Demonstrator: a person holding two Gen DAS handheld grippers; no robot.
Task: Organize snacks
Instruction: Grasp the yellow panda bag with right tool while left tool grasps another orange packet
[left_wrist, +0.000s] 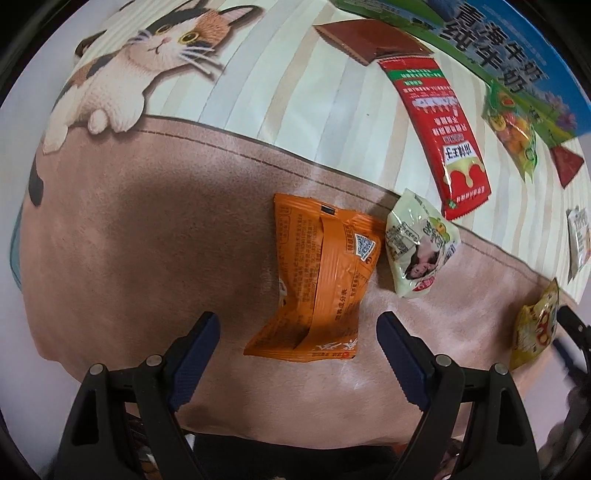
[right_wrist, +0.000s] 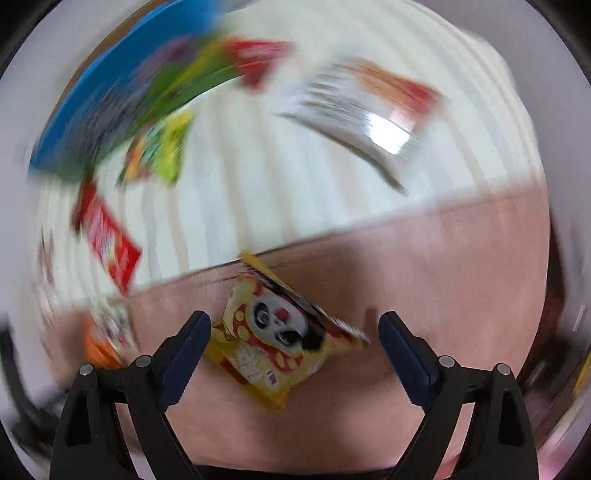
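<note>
Both of your grippers are spread wide, holding nothing. Your left gripper (left_wrist: 298, 328) sits over the orange packet (left_wrist: 317, 280), which lies flat on the brown part of the cat-print mat (left_wrist: 129, 240), partly between the fingers. A pale green packet (left_wrist: 419, 243) touches it at 2 o'clock; the red sachet (left_wrist: 439, 136) lies further out at 1 o'clock.

Your right gripper (right_wrist: 294, 328) frames the yellow panda packet (right_wrist: 280, 332), its left corner just beside the left finger (right_wrist: 186, 354). That view is heavily motion-blurred, so contact is unclear.

My read: you're in the approach step with 2 picks lined up, nothing sorted yet from here. Next: settle the right hand, center each packet, then close on the packet body, not the crimped seal. Watch that the left doesn't drag the green one.
</note>
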